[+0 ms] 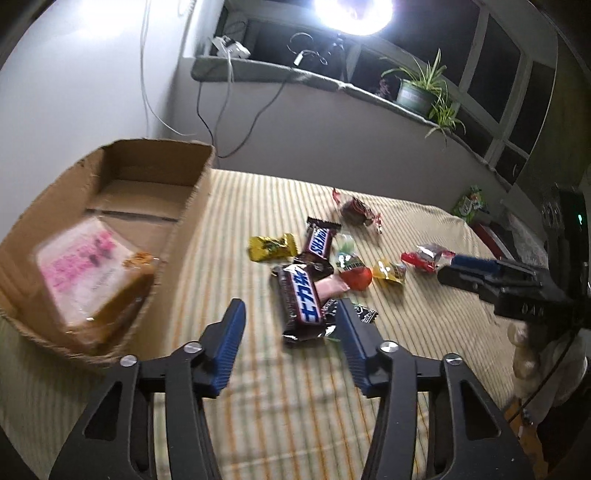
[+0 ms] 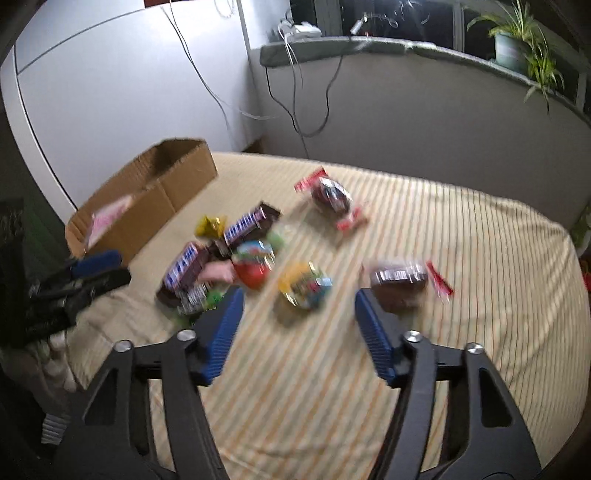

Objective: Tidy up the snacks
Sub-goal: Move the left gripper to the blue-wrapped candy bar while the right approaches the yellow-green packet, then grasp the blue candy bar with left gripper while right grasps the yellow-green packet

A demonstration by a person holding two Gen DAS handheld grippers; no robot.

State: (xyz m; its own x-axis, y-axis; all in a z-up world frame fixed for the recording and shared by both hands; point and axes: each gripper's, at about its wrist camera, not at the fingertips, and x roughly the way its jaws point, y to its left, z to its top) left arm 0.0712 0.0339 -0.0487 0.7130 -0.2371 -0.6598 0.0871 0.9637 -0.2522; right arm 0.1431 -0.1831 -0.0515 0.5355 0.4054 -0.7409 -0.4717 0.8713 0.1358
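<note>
A pile of wrapped snacks lies on the striped cloth. A Snickers bar (image 1: 301,301) lies just ahead of my open, empty left gripper (image 1: 290,314). A second Snickers bar (image 1: 318,242), a yellow packet (image 1: 271,247) and a red round sweet (image 1: 356,277) lie beyond. A cardboard box (image 1: 110,236) at left holds a pink-labelled pack (image 1: 88,273). My right gripper (image 2: 298,301) is open and empty above a yellow-wrapped snack (image 2: 304,284), with a brown pack (image 2: 400,280) by its right finger. It also shows in the left wrist view (image 1: 448,269).
The striped cloth (image 2: 461,258) covers a table by a white wall. A window sill holds a potted plant (image 1: 417,92), cables and a bright lamp (image 1: 352,13). A dark red-ended pack (image 2: 332,201) lies farther back. A green packet (image 1: 471,203) sits past the table's far right.
</note>
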